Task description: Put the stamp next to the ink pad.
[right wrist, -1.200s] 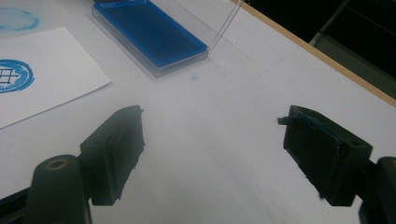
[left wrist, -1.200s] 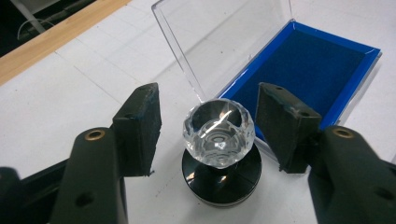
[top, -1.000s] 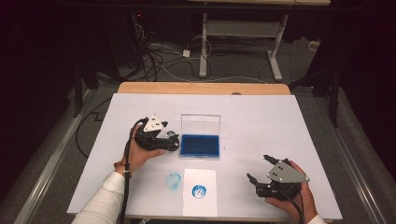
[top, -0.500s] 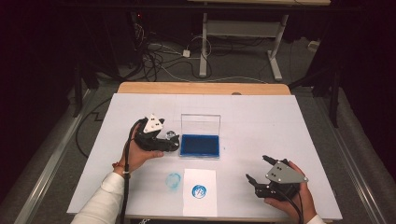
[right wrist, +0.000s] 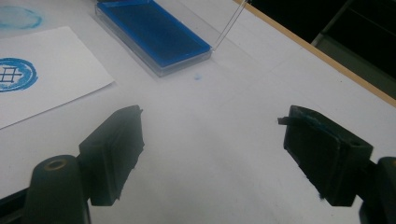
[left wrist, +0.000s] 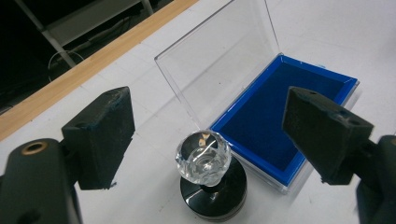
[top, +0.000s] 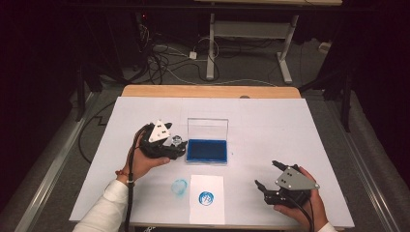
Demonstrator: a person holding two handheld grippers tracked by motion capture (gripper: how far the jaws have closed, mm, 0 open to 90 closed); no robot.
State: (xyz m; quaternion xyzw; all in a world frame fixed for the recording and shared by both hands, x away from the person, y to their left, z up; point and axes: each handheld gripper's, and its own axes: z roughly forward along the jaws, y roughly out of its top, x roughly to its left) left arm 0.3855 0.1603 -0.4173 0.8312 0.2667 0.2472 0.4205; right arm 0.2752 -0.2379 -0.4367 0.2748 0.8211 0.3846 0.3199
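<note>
A stamp with a clear faceted knob on a round black base stands upright on the white table, just left of the blue ink pad. My left gripper is open around it. Its jaws have just been opening, and the stamp stands between them with neither pad touching it. From above, the left gripper and the stamp sit beside the ink pad, whose clear lid stands up. My right gripper rests open and empty at the front right.
A white sheet bearing a round blue stamp print lies at the front edge, with a blue smudge on the table to its left. In the right gripper view, the ink pad and the sheet lie beyond the open right gripper.
The left gripper's jaws look slightly wider around the stamp, which still stands in the same spot. The right hand has kept still.
</note>
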